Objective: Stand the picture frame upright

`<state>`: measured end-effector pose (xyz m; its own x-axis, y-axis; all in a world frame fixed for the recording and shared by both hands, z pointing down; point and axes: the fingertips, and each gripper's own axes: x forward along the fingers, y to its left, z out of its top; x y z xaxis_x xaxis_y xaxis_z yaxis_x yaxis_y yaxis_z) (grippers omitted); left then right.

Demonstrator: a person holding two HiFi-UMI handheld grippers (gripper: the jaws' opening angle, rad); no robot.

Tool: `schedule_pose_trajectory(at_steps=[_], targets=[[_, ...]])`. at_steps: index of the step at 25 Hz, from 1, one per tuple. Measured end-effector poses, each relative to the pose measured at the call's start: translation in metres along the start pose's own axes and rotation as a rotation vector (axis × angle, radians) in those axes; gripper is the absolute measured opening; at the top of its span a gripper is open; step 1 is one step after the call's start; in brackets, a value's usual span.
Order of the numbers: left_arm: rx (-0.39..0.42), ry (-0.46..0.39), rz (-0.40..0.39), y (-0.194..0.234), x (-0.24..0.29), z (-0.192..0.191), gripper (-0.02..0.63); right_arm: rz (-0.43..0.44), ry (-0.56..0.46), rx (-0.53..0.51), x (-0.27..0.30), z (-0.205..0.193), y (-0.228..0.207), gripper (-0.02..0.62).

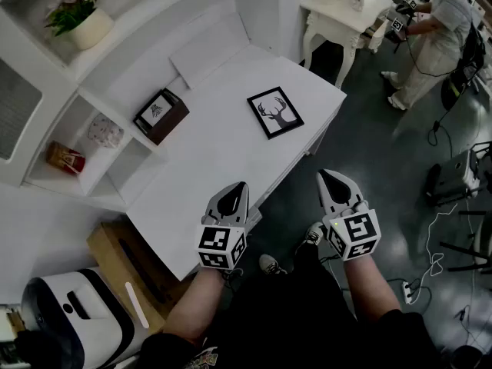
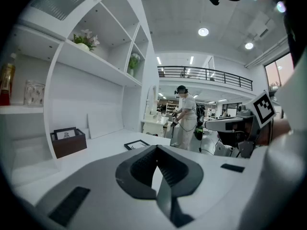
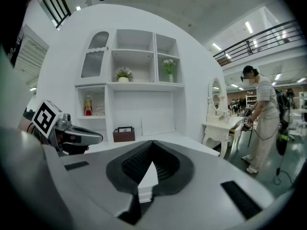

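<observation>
The white desk bears the deer-print picture frame, which lies flat near its far right edge, well ahead of both jaws. The left gripper and right gripper hover by the near edge, each clenched on nothing.

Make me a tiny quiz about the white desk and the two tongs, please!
1. True or false: the black-framed deer picture lies flat on the white rectangular desk.
2. Where do the pink flowers in the round white pot stand? A on the desk; B on a shelf; C on the floor.
3. Fill in: the left tongs and the right tongs are both ____ and hold nothing.
Key: 1 true; 2 B; 3 shut.
</observation>
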<state>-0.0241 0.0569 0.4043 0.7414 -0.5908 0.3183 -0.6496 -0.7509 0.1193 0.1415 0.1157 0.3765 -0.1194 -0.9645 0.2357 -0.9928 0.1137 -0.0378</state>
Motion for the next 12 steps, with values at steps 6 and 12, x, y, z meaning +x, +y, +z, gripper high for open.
schedule_pose_trajectory(at_steps=[6,12], targets=[[-0.001,-0.001,-0.003,-0.0016,-0.0008,-0.0012,0.006,0.004,-0.006,0.002,-0.0008,-0.0009,0.0021,0.003],[-0.001,-0.003,-0.006,-0.0016,-0.0027,-0.0007,0.006,0.007,-0.016,0.02,-0.0005,-0.0001,0.0032,0.005]])
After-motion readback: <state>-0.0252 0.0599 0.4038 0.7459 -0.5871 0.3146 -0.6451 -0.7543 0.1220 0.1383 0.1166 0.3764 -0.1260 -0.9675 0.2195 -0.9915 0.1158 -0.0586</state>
